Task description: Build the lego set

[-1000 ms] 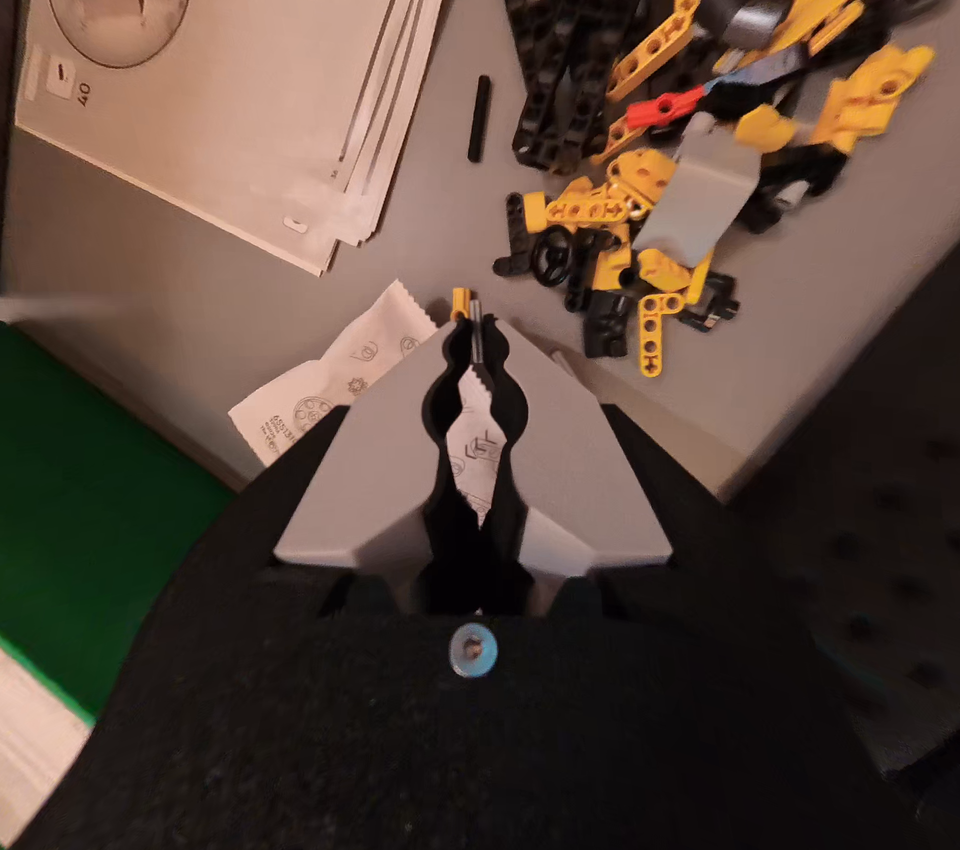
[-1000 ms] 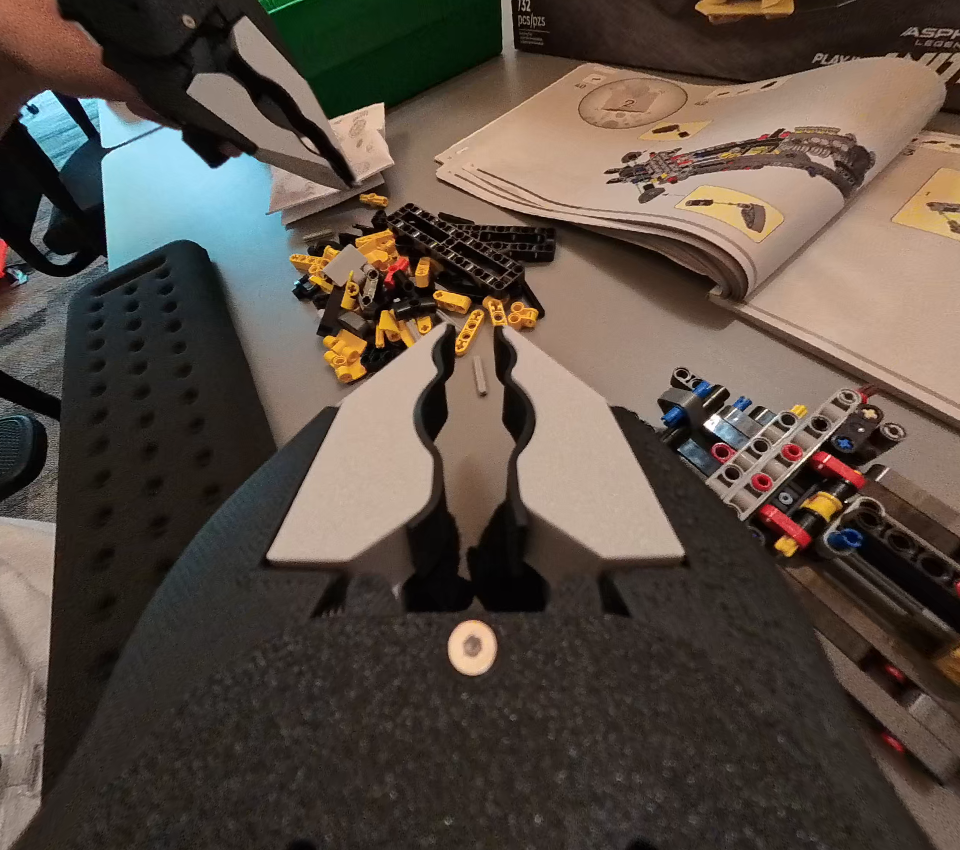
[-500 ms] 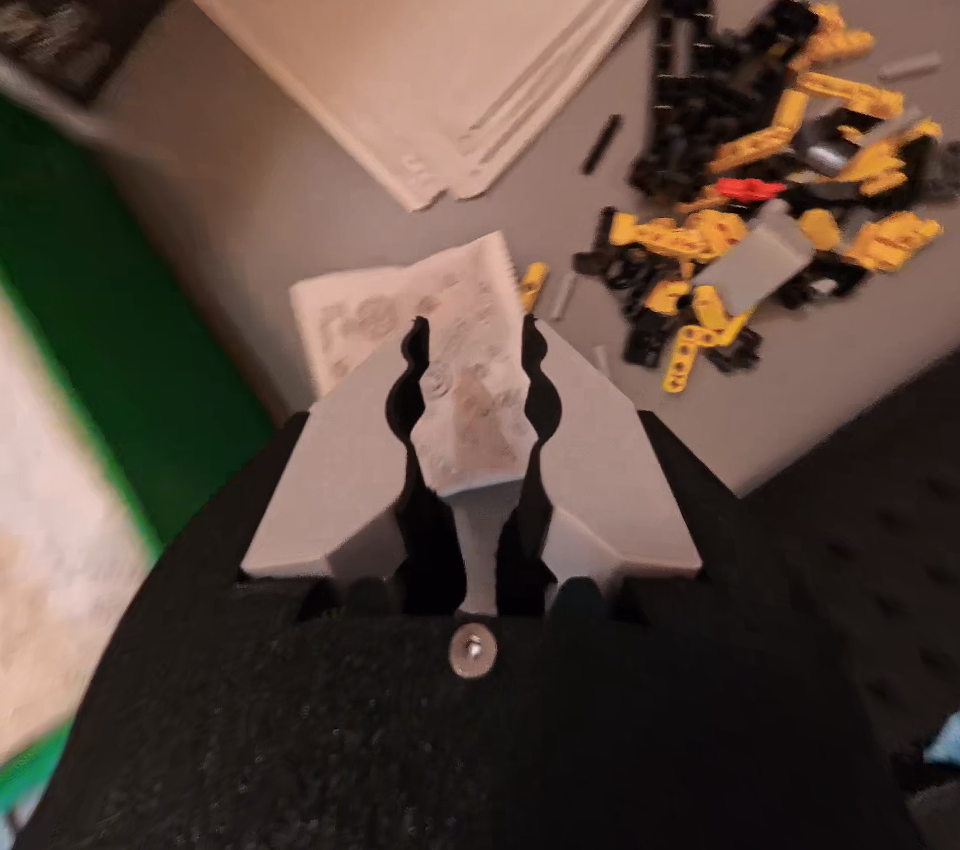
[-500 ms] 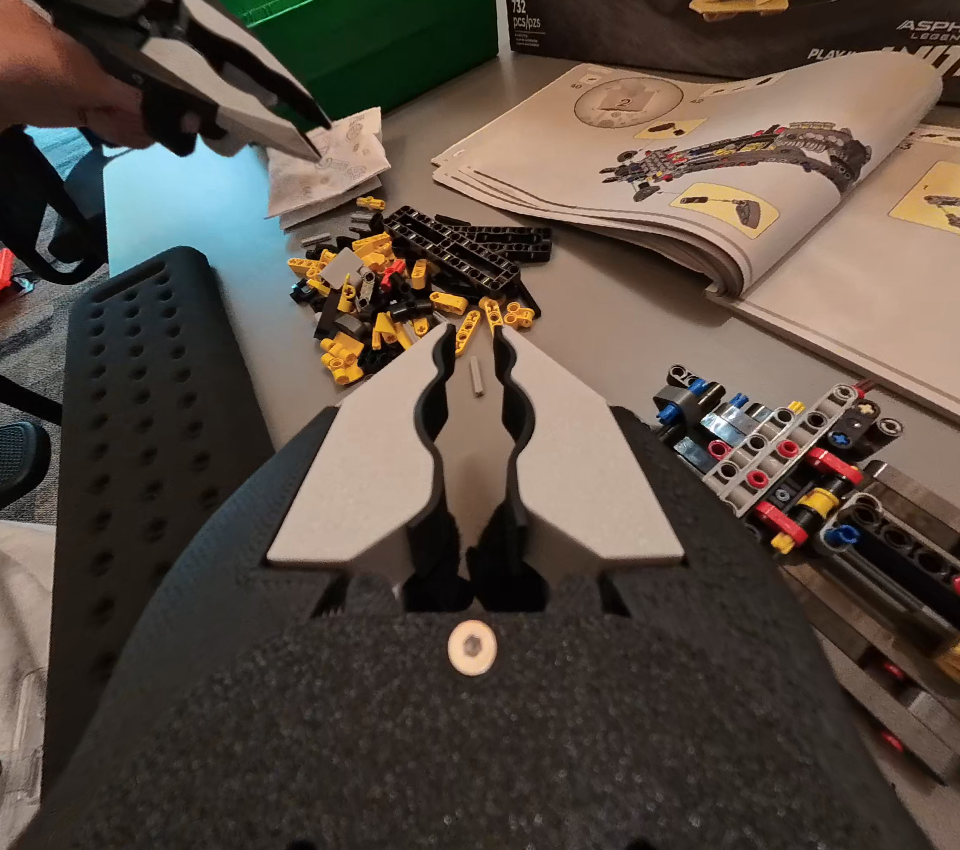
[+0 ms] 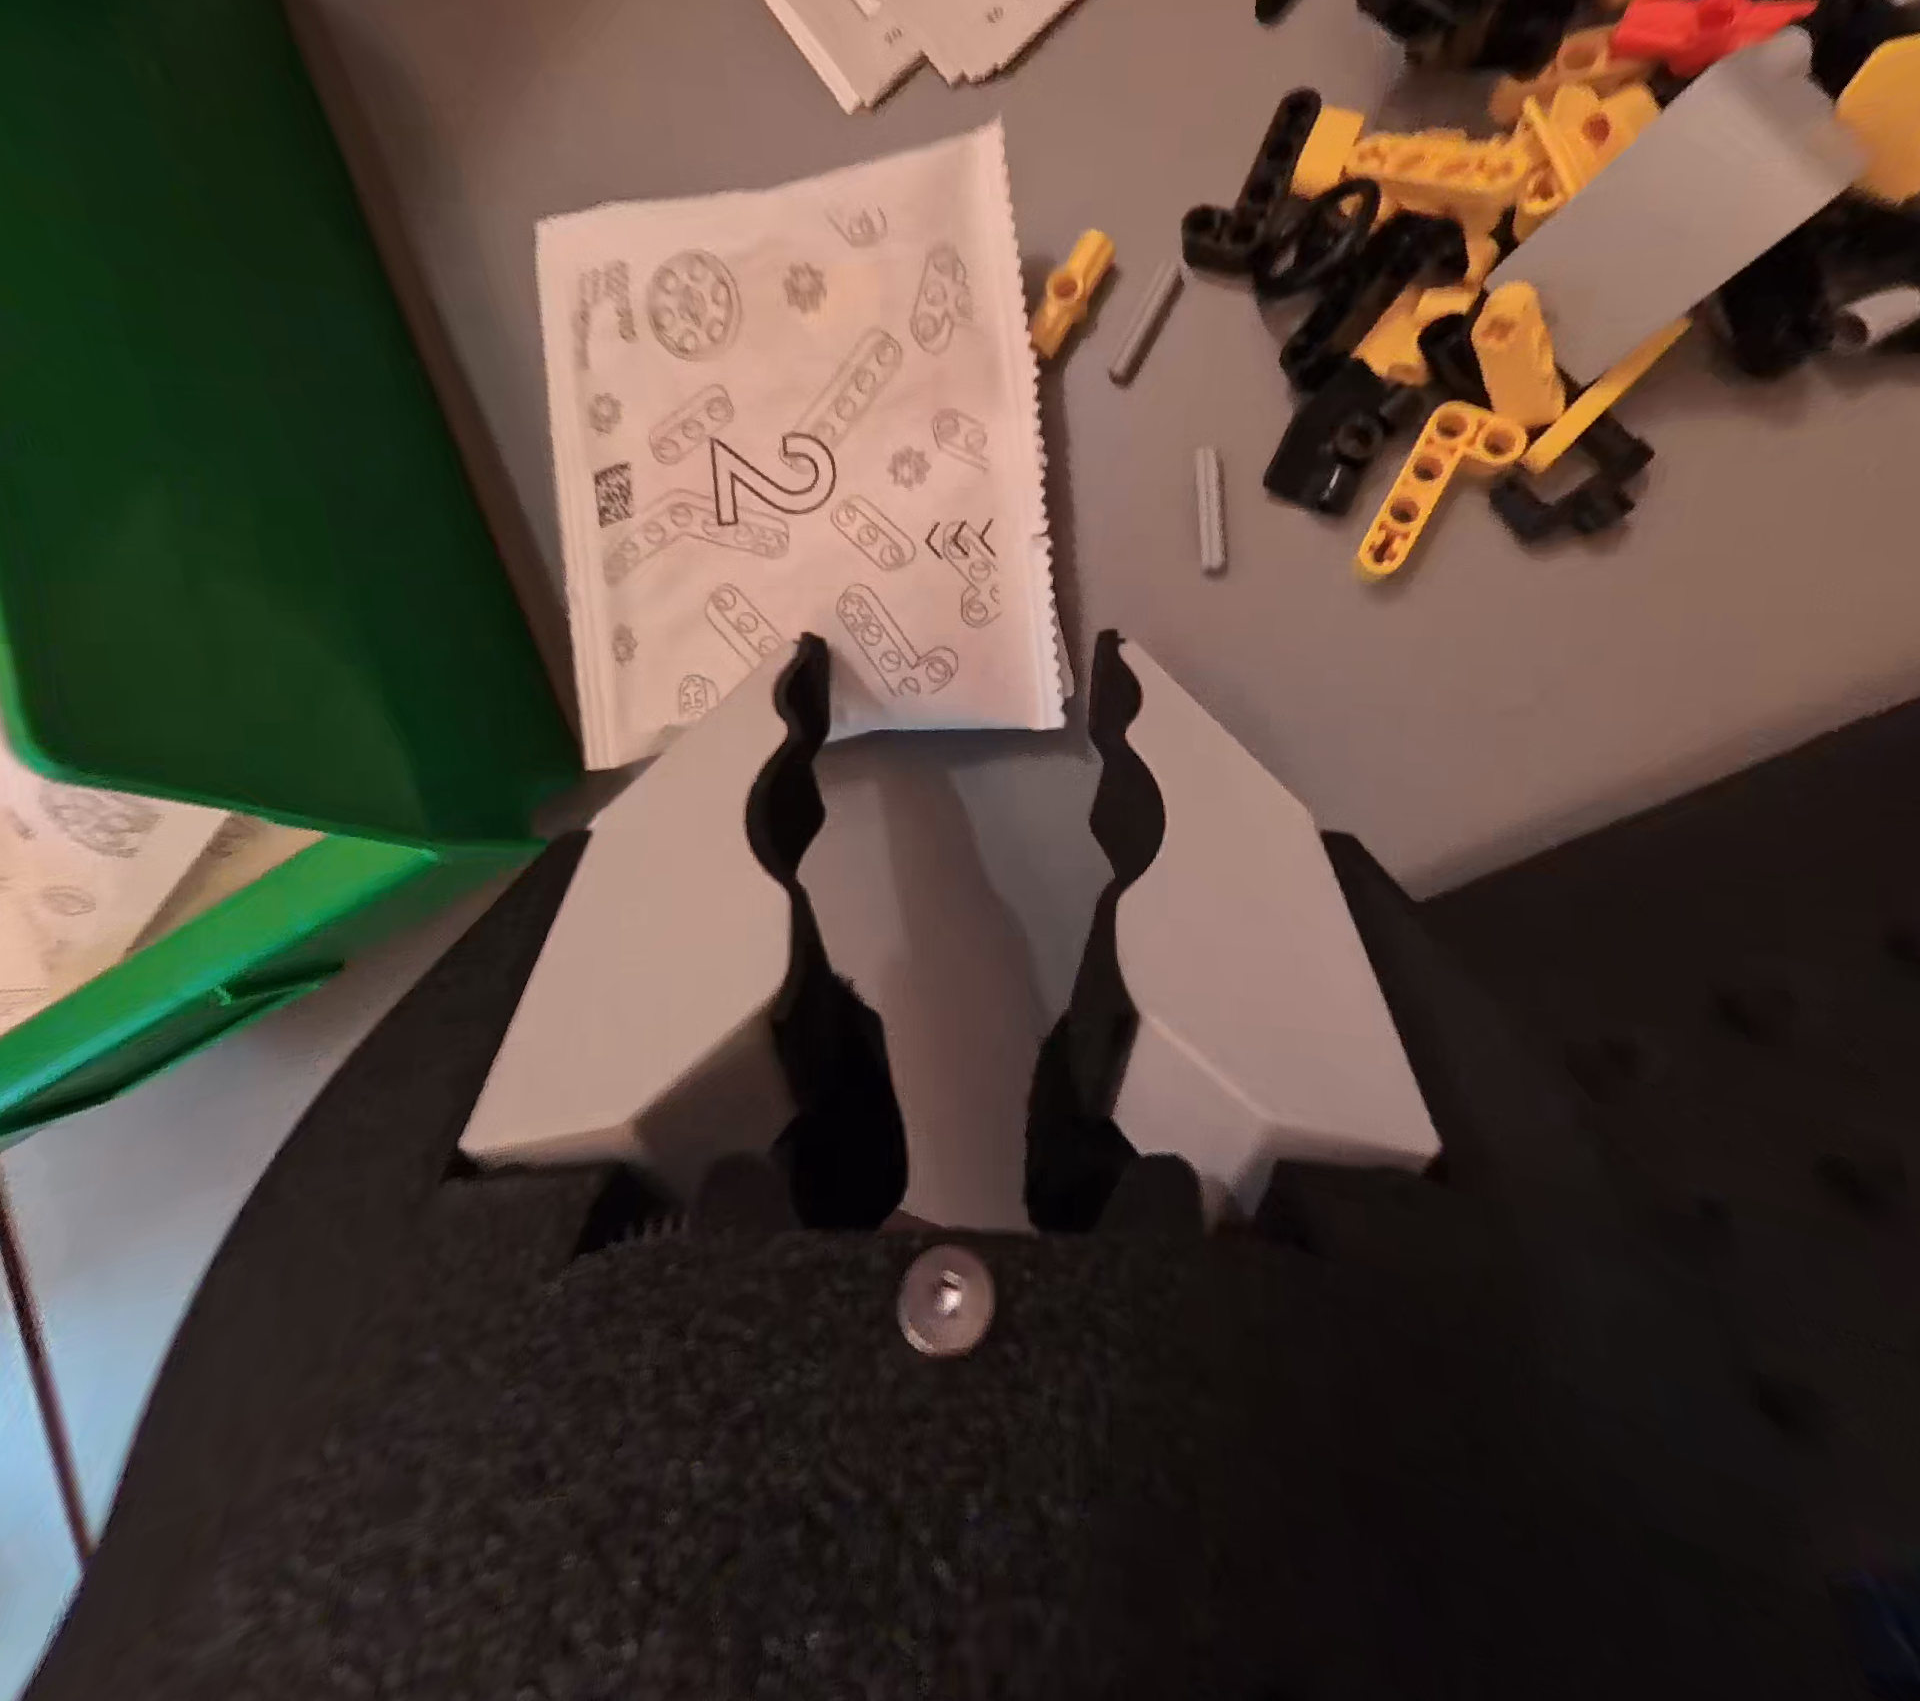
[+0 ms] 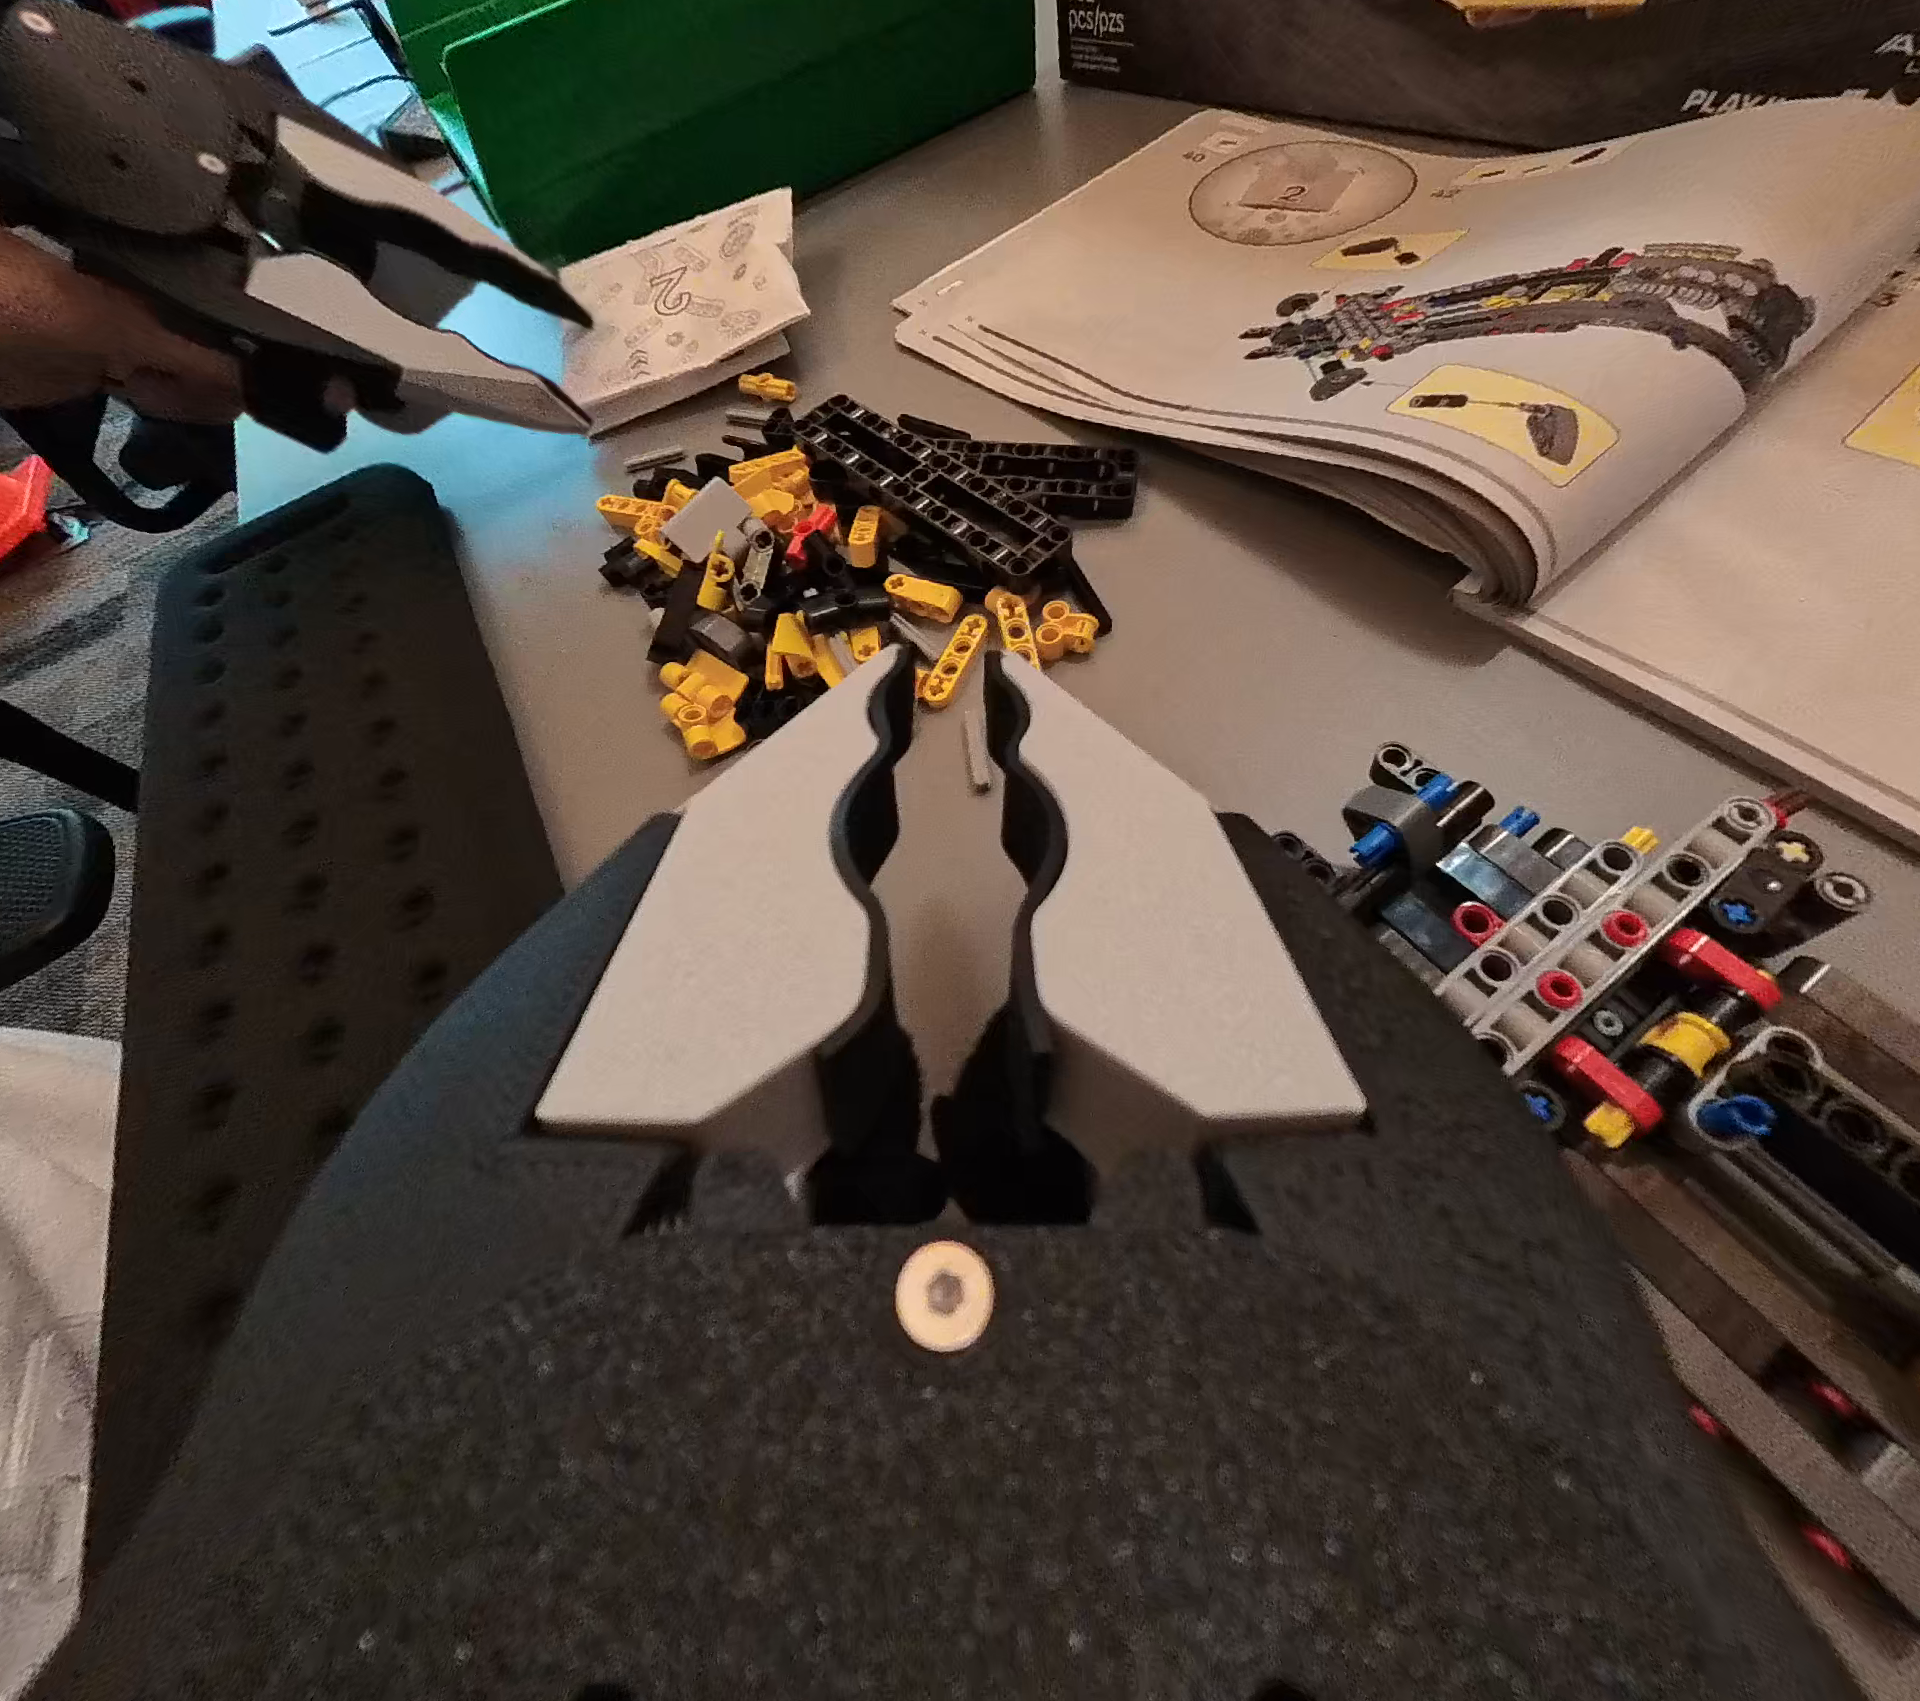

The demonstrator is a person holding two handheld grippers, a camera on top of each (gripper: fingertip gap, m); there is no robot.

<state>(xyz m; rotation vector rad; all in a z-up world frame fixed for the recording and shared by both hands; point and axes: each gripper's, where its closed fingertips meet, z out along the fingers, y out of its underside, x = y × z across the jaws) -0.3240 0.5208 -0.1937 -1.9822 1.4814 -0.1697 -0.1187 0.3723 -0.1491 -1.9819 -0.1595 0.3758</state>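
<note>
- Yellow and black loose pieces (image 6: 831, 571) lie heaped mid-table, with long black beams (image 6: 966, 477) on the heap's far side, so your parts supply sits between the two grippers.
- Your half-built assembly (image 6: 1621, 955), grey beams studded with red, blue and yellow pins, rests at the table's near right edge, just beside the right gripper and well apart from the heap.
- You have three strays outside the heap: a yellow connector (image 5: 1072, 290) and a short grey axle (image 5: 1146, 321) just beside the paper bag's serrated edge, and another grey axle (image 5: 1209, 508) nearer to you.
- Your left gripper (image 5: 956, 654) has its jaws spread wide and holds nothing; its tips hover over the near edge of the white paper bag (image 5: 800, 446), which lies flat against the green bin (image 5: 208, 301).
- Your right gripper (image 6: 948, 664) is parted only narrowly and is also empty; a small grey pin (image 6: 975, 752) lies on the table in the gap between its fingers.
- Judging from this, you are in the picking stage: nothing is gripped, and the open instruction booklet (image 6: 1455, 363) shows the step to match.
- Next, either narrow the left jaws and drop onto a stray beside the bag, or lower the right gripper and close on the grey pin.
- Grip these small round parts squarely, since I expect they will roll or twist out of a loose pinch.
</note>
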